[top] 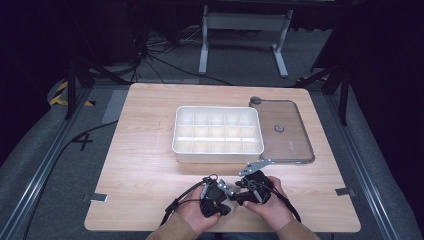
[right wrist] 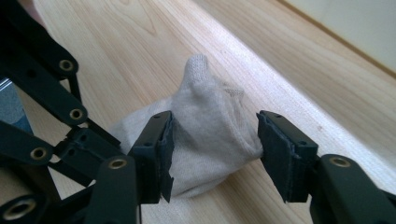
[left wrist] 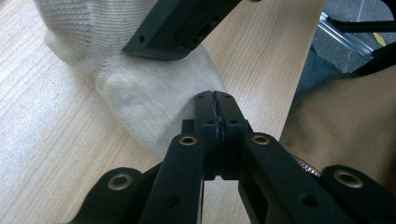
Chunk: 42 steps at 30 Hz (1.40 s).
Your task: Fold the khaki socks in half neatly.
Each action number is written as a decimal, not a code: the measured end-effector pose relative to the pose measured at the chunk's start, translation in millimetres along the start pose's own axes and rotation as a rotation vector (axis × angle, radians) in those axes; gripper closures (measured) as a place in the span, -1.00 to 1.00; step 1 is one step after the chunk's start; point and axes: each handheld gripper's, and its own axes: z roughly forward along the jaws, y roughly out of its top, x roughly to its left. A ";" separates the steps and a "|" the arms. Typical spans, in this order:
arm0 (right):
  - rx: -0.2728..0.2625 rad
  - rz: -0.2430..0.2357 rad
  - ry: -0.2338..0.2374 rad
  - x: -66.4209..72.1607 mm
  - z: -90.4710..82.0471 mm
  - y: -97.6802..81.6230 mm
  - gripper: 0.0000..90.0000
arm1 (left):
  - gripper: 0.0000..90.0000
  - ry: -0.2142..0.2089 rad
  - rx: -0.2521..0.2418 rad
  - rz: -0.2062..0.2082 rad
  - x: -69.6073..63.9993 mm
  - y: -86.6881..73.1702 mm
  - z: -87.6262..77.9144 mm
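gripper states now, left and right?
Left gripper: shut on the sock.
Right gripper: open, jaws either side of the sock, not pressing.

Counted, high view:
- one wooden table (top: 150,165), centre of frame
- one white divided box (top: 218,152), centre; fifteen compartments, three rows of five
- one clear lid (top: 295,145), right of box, with one round knob (top: 279,128) in its middle
- two grippers, lower centre: left gripper (top: 223,210), right gripper (top: 239,200)
- two hands (top: 192,212), one per gripper
- one white metal stand (top: 245,22), top centre

Counted, right gripper view:
- one cream sock (right wrist: 210,130), centre
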 end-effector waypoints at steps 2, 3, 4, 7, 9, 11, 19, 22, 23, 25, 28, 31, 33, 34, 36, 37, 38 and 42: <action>0.006 0.007 0.007 -1.3 1.9 -0.2 0.01 | 0.98 -0.012 0.008 0.000 1.2 -1.2 -0.9; 0.006 0.010 0.009 -2.1 2.8 -0.2 0.01 | 0.98 -0.014 0.000 -0.004 1.3 -1.7 -0.5; 0.007 0.015 0.016 -2.8 3.6 -0.1 0.01 | 0.98 -0.004 -0.010 -0.007 1.1 -2.6 0.2; 0.010 0.036 0.043 -5.6 6.6 -0.2 0.03 | 0.98 -0.004 -0.010 -0.012 1.1 -3.4 0.1; 0.012 0.045 0.056 -7.0 7.0 -0.3 0.03 | 0.98 -0.002 -0.004 -0.008 1.6 -3.6 -0.3; 0.016 0.073 0.087 -11.0 9.4 -0.8 0.04 | 0.99 0.000 -0.005 -0.006 2.2 -4.4 -0.1; 0.026 0.097 0.132 -12.0 11.9 -0.8 0.16 | 0.99 -0.002 -0.003 -0.011 1.3 -4.6 0.2; 0.029 0.108 0.155 -13.1 12.5 -0.8 0.20 | 0.99 0.001 0.003 -0.012 1.0 -4.7 0.1; 0.028 0.111 0.161 -13.3 12.7 -0.8 0.20 | 0.99 0.001 -0.007 -0.005 1.2 -4.7 1.0; 0.023 0.112 0.172 -14.6 13.7 -1.3 0.21 | 0.99 0.002 -0.010 -0.004 1.2 -4.8 1.2; 0.018 0.120 0.193 -17.6 14.7 -2.2 0.21 | 0.99 0.004 0.001 -0.005 0.8 -4.7 0.4; 0.018 0.123 0.198 -18.0 14.7 -2.3 0.21 | 0.99 0.004 0.000 -0.008 0.6 -4.7 0.5; 0.019 0.125 0.203 -18.2 15.0 -2.3 0.24 | 0.99 0.004 -0.001 -0.006 1.0 -4.8 0.5; 0.020 0.128 0.206 -18.9 15.3 -2.4 0.27 | 0.99 0.004 0.001 -0.004 1.1 -4.7 0.4; 0.019 0.141 0.231 -20.7 15.9 -2.8 0.31 | 0.99 0.004 0.002 -0.006 0.9 -4.8 0.5; 0.016 0.145 0.243 -21.4 16.3 -3.2 0.33 | 0.99 0.003 0.002 -0.005 0.9 -4.8 0.5; 0.012 0.154 0.261 -23.0 17.0 -4.0 0.39 | 0.99 0.004 0.005 -0.004 0.9 -4.7 0.4; 0.011 0.151 0.276 -23.3 16.5 -3.9 0.50 | 0.99 0.005 0.001 0.003 1.0 -4.5 0.8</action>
